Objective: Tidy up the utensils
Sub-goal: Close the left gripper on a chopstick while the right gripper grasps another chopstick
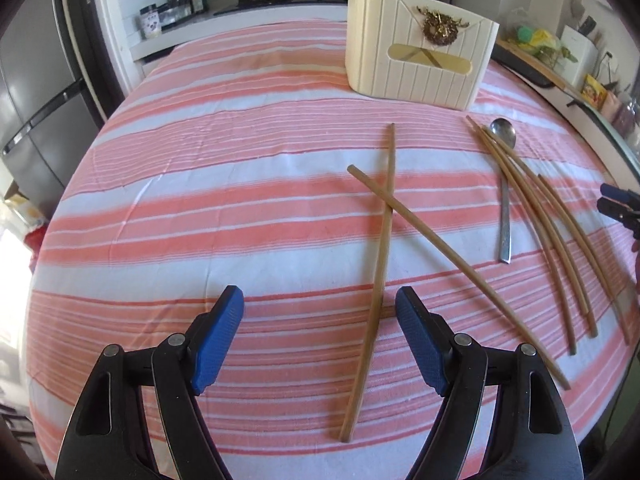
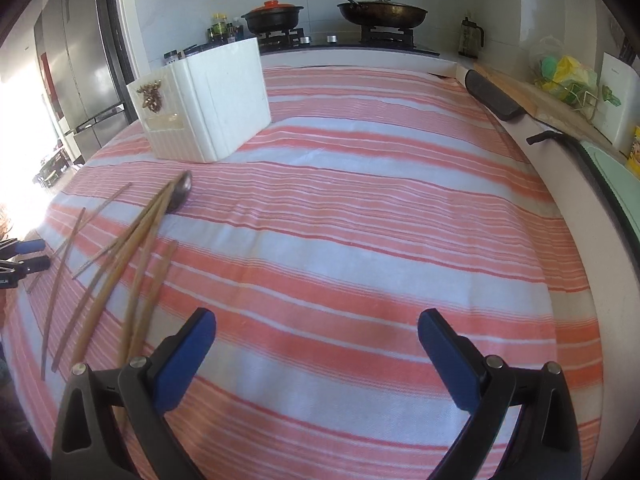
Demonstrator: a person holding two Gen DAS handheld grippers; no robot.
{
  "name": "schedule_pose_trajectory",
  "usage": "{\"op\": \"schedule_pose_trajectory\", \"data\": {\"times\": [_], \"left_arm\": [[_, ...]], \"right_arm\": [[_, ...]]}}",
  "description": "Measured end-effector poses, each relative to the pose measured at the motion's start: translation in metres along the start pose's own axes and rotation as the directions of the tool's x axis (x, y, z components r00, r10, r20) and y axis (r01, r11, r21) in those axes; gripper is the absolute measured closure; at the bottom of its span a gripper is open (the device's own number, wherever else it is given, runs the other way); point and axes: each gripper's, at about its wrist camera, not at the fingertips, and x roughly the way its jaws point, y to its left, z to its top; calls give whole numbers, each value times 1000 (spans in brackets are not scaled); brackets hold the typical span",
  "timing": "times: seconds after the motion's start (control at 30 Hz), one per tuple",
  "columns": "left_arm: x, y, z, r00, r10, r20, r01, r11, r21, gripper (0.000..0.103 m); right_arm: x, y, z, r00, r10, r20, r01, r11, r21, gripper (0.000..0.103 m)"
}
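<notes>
Right wrist view, chopsticks blurred, claw-hidden ends

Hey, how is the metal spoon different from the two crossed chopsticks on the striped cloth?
The spoon is grey, shiny metal with a rounded bowl; the crossed chopsticks are plain tan sticks. The spoon is shorter than either chopstick. The spoon lies beside the loose bundle of chopsticks, its bowl touching them, while the crossed pair sits apart, one stick over the other. All lie flat on the cloth, outside the holder.

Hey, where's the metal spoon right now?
In the left wrist view the metal spoon lies on the striped cloth, right of centre, alongside the bundle of chopsticks and just in front of the cream utensil box.
</notes>
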Motion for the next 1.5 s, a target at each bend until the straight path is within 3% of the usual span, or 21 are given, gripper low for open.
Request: {"op": "schedule_pose_trajectory", "data": {"times": [0.13, 0.23, 0.27, 0.33, 0.43, 0.47, 0.5, 0.53, 0.63, 0.73, 0.8, 1.0, 1.17, 1.27, 1.43, 1.5], "left_arm": [[3, -6, 5, 1000, 25, 18, -25, 999, 24, 23], [4, -11, 7, 999, 26, 24, -27, 999, 42, 32], [4, -13, 7, 999, 21, 25, -23, 999, 49, 38], [3, -19, 7, 999, 19, 30, -21, 997, 71, 47], [2, -29, 6, 999, 17, 39, -22, 993, 114, 71], [1, -32, 5, 999, 20, 43, -26, 992, 126, 85], [1, -36, 4, 999, 28, 46, -34, 990, 139, 96], [0, -40, 3, 998, 44, 53, -51, 987, 152, 96], [-1, -44, 0, 994, 80, 76, -91, 983, 160, 97], [-5, -38, -2, 990, 115, 86, -124, 987, 107, 99], [-10, -28, -3, 987, 127, 93, -132, 990, 50, 99], [-29, 5, -14, 980, 161, 113, -152, 985, -87, 99], [-41, 27, -28, 976, 183, 119, -165, 975, -151, 99], [-41, 32, -37, 984, 150, 98, -134, 979, -152, 98], [-36, 24, -46, 992, 117, 48, -113, 991, -66, 95], [-36, 24, -43, 993, 113, 39, -112, 993, -45, 72]], "right_arm": [[-6, 26, -7, 999, 36, 3, -36, 999, 12, 0], [-9, 47, -11, 997, 74, 1, -74, 997, -15, 3], [-9, 53, -12, 997, 83, -6, -83, 996, -27, 6], [-5, 63, -12, 994, 102, -33, -103, 994, -36, 21], [1, 72, -11, 991, 118, -63, -120, 992, -30, 39], [2, 74, -10, 992, 110, -62, -112, 993, -35, 42], [3, 75, -8, 992, 103, -70, -106, 994, -39, 54], [4, 76, -7, 992, 100, -76, -103, 994, -38, 65], [6, 84, -5, 990, 92, -109, -101, 992, -75, 84], [6, 96, -7, 992, 11, -126, -31, 986, -164, 89], [4, 94, -7, 991, -39, -127, 19, 987, -157, 93], [-9, 69, -17, 989, -110, -103, 102, 992, -79, 93], [-18, 60, -27, 991, -105, -88, 101, 994, -48, 93], [-20, 59, -29, 991, -99, -85, 96, 995, -41, 93], [-21, 62, -29, 989, -82, -119, 75, 995, -65, 90], [-21, 61, -27, 987, -51, -151, 42, 997, -61, 82]]}}
